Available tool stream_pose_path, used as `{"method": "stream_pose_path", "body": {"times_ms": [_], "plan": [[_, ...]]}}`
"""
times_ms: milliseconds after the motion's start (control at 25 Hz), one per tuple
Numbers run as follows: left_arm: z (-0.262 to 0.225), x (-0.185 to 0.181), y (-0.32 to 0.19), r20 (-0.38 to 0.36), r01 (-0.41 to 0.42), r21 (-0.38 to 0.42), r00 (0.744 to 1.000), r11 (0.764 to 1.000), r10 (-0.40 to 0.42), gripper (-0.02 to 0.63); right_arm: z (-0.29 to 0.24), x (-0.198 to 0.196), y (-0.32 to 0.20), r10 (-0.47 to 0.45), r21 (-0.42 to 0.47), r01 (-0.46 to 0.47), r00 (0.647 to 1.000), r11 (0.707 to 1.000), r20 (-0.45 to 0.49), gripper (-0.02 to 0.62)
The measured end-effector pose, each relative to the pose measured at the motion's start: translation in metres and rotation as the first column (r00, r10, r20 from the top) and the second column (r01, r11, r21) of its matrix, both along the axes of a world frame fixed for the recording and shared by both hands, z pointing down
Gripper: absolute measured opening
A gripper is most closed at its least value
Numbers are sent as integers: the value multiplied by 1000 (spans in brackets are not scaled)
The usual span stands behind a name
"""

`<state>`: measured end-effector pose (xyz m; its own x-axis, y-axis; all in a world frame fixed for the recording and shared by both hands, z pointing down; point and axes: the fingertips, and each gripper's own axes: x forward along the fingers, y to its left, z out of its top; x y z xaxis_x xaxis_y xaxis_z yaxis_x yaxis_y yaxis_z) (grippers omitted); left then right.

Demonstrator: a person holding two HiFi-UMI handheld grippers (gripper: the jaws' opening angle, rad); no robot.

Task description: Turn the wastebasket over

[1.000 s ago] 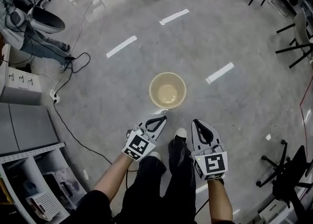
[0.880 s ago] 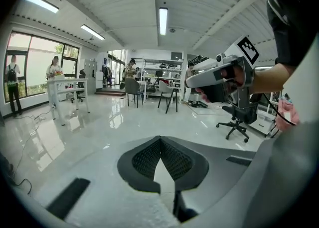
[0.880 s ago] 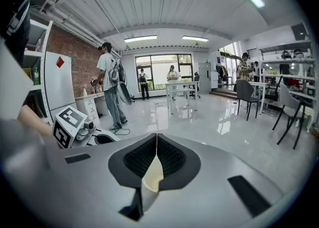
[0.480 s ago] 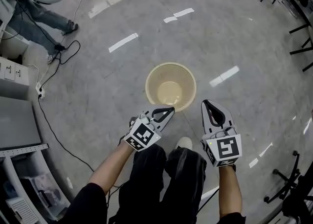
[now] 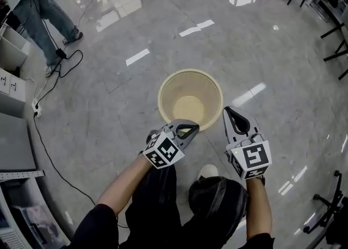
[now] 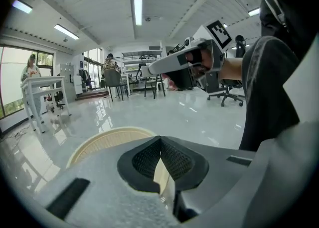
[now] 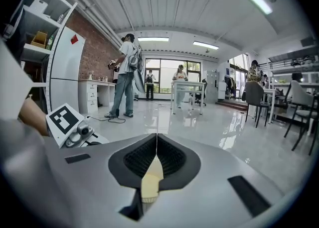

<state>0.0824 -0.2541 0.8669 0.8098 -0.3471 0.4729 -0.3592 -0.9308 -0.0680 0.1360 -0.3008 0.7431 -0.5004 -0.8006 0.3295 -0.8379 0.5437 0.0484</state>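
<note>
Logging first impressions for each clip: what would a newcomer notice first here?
A pale yellow wastebasket stands upright, mouth up, on the glossy floor, centre of the head view. The left gripper and right gripper, both shut and empty, hover at its near rim. A person stands at upper left.
</note>
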Motion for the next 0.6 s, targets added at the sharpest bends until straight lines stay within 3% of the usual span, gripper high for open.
{"method": "stream_pose_path", "body": {"times_ms": [160, 280, 360, 600], "plan": [[23, 6, 6, 93, -46, 19, 995, 999, 44, 11, 5, 4, 0, 4, -11, -4, 1000, 1000, 0, 12], [35, 10, 7, 125, -58, 39, 991, 998, 53, 132, 9, 1, 3, -10, 0, 10, 999, 1000, -38, 12], [42, 12, 11, 161, -83, 47, 984, 995, 74, 156, 11, -5, 7, -30, 6, 31, 998, 1000, -63, 12], [76, 12, 13, 412, -198, 153, 903, 968, 120, 158, 21, -11, 12, -45, -16, 45, 998, 999, -43, 12]]}}
